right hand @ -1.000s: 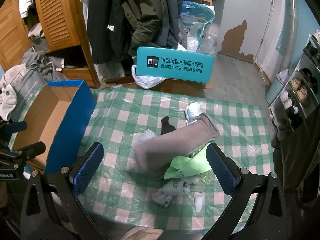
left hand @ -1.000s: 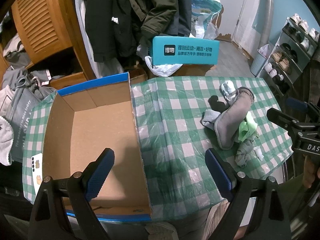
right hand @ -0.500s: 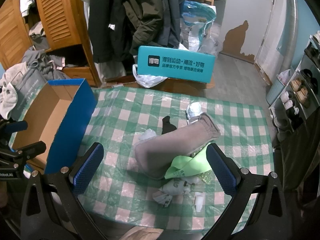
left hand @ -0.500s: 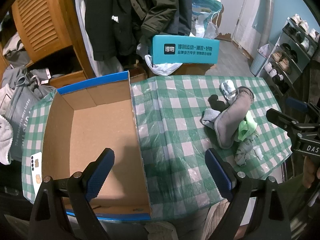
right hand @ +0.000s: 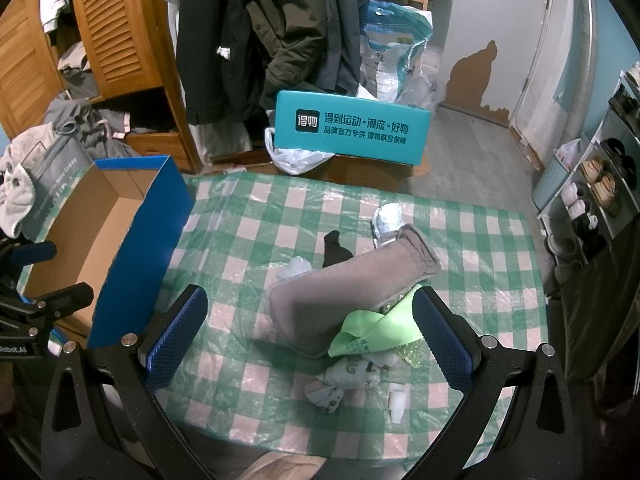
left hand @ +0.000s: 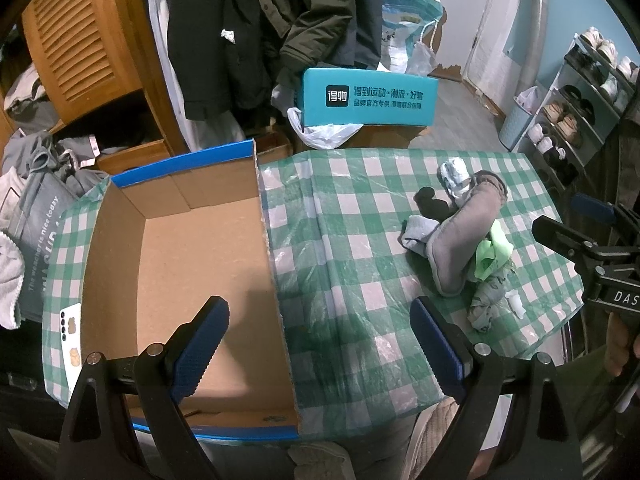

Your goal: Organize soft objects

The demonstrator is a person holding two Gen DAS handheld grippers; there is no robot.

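Green-checked tablecloth mid-frame; open cardboard box left, sock pile lower centre. Left gripper and right gripper both spread wide, holding nothing.

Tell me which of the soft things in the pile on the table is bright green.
The thin green piece draped over the near end of the long grey roll. The others are grey, black or pale patterned.

The cardboard box is matt brown inside, with a glossy blue outer wall. The green-checked tablecloth looks like shiny, wrinkled plastic. The grey sweatpants leg is soft matt fleece; the light green bag seems thin plastic film. The gripper pads are knurled blue rubber.
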